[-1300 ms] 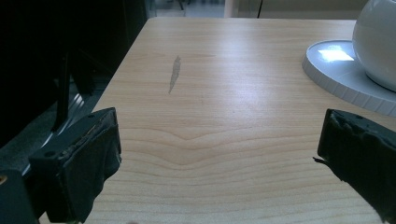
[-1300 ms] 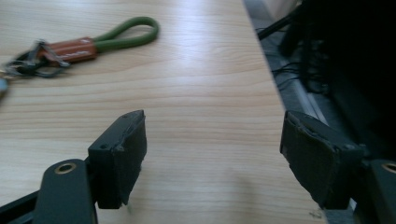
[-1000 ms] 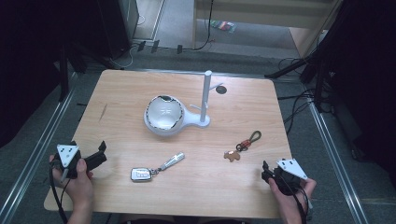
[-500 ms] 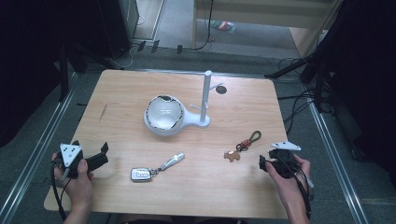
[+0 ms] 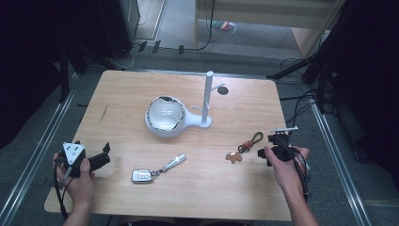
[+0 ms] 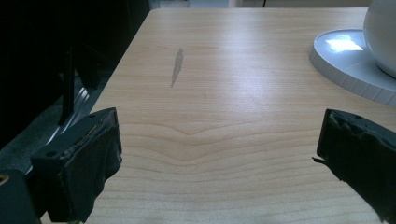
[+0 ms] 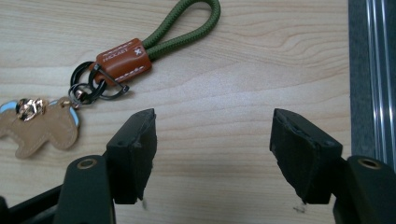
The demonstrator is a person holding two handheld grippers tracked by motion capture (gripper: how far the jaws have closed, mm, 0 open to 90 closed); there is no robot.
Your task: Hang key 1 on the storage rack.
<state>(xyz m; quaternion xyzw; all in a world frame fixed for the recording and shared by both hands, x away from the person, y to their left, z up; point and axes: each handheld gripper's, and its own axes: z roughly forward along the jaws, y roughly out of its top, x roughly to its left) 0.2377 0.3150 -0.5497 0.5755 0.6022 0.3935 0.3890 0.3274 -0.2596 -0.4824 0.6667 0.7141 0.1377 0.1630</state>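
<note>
A keychain lies on the wooden table (image 5: pixel 117 94): a green cord loop (image 5: pixel 256 138) (image 7: pixel 187 23), a brown leather tab (image 7: pixel 122 58), black rings and a tan bear charm (image 5: pixel 233 157) (image 7: pixel 42 128). My right gripper (image 5: pixel 267 146) (image 7: pixel 212 126) hovers just right of it, pointing down at bare wood. It is open; its jaws have just been opening a little, with nothing between them. A car key fob (image 5: pixel 142 176) with a metal tag (image 5: pixel 173 162) lies at the front centre. My left gripper (image 5: pixel 104 155) (image 6: pixel 217 135) rests at the front left, open and empty.
A white stand with a round bowl (image 5: pixel 164 115) (image 6: pixel 350 60) and an upright post (image 5: pixel 207 96) sits mid-table. A dark hole (image 5: pixel 222 90) marks the far side. A grey streak (image 6: pixel 176 65) marks the wood at left. Metal rails and cables run along the floor beside the table.
My right gripper has moved from the front right corner up and left, close to the green-cord keychain. The left gripper and the objects have stayed put.
</note>
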